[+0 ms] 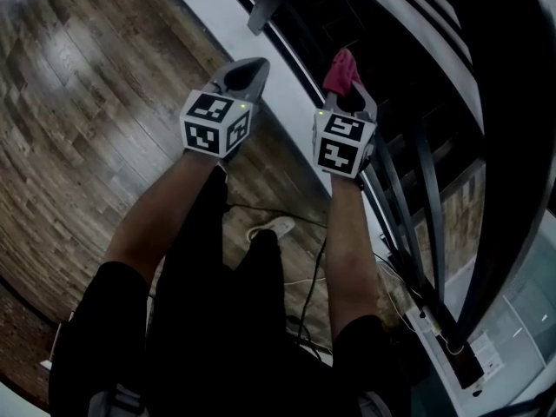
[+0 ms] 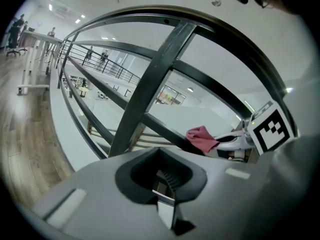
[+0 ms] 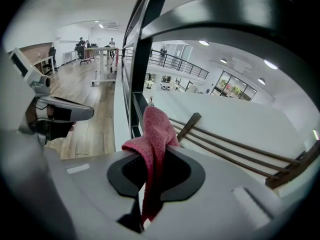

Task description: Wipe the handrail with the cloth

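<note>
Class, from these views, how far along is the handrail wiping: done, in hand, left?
Done: the pink terry cloth is clamped in the right gripper. In hand: it is held up beside the black metal handrail; contact is unclear. Left: seemingly the wiping itself; the shut left gripper holds nothing.

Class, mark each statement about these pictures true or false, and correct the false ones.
1. The right claw grips a pink cloth. True.
2. The left claw holds a second cloth. False: it is shut and empty.
3. The floor is wooden. True.
4. The handrail is white. False: it is dark metal.
</note>
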Available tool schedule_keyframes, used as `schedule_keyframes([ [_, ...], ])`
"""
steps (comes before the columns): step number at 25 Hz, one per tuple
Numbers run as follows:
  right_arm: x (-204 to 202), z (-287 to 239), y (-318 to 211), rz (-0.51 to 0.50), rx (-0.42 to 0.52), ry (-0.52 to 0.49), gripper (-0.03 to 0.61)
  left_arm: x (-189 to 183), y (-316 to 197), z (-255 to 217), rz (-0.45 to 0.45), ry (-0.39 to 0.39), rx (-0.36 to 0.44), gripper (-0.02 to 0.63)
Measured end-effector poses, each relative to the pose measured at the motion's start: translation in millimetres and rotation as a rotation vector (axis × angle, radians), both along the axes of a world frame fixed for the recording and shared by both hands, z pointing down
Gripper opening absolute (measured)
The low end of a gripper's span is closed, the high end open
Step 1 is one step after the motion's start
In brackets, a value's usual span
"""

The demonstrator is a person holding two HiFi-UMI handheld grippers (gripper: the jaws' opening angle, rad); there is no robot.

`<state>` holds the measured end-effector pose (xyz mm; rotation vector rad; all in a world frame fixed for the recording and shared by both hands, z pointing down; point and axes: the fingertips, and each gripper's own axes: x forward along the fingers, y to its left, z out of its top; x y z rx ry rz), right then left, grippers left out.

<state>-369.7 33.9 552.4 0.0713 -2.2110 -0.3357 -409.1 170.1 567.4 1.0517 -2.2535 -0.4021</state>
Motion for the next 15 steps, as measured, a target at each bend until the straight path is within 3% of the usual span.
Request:
schedule_keyframes([
  [7, -29.2, 1.3, 24.6, -0.065, 0.041, 0.008, 0.043, -18.7, 11.9, 3.8, -0.004, 0.008, 0.007, 0.0],
  [15, -57.5, 1.7, 37.7, -0.063, 0.032, 0.002, 0.043, -35.1, 26.8, 5.0, -0.013, 0.0, 0.016, 0.0],
])
